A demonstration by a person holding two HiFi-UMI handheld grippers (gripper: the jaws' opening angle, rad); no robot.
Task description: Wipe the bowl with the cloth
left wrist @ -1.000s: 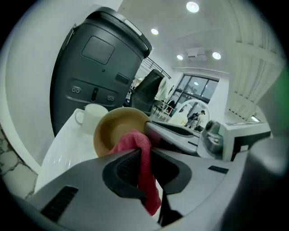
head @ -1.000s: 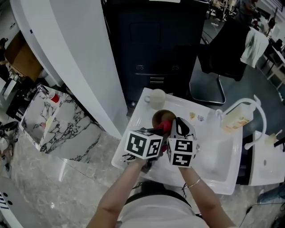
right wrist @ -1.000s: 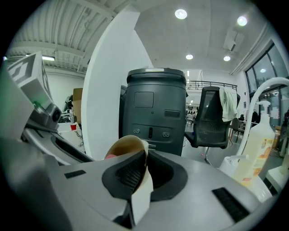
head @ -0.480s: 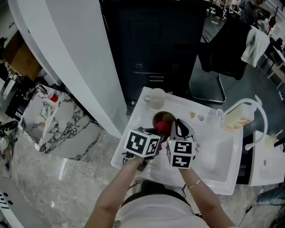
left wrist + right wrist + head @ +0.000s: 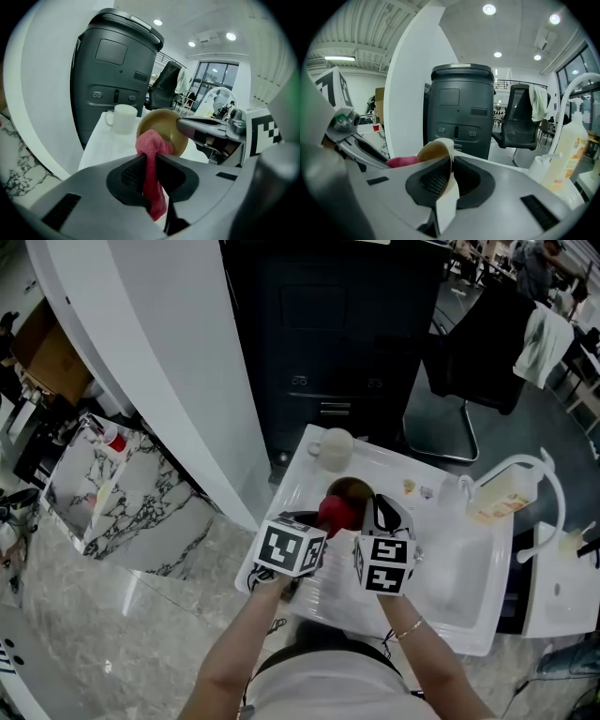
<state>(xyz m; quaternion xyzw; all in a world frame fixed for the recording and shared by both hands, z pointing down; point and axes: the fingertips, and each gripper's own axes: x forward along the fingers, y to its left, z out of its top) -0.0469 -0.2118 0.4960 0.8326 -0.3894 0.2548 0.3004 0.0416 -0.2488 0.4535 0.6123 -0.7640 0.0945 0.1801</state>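
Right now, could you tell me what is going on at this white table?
A person is wiping a bowl with a pair of hand-held tongs in each hand. The right tongs are clamped on the rim of a round brown bowl and hold it tilted above the white table. The left tongs grip a red fabric cloth, which looks pressed against the bowl's inside. A white ceramic mug stands untouched beyond them.

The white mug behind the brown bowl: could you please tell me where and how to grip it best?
Probably its handle: the white mug stands upright with the loop sticking out on the left in the left gripper view, clear of the brown bowl, so a gripper coming from that side could close across it.
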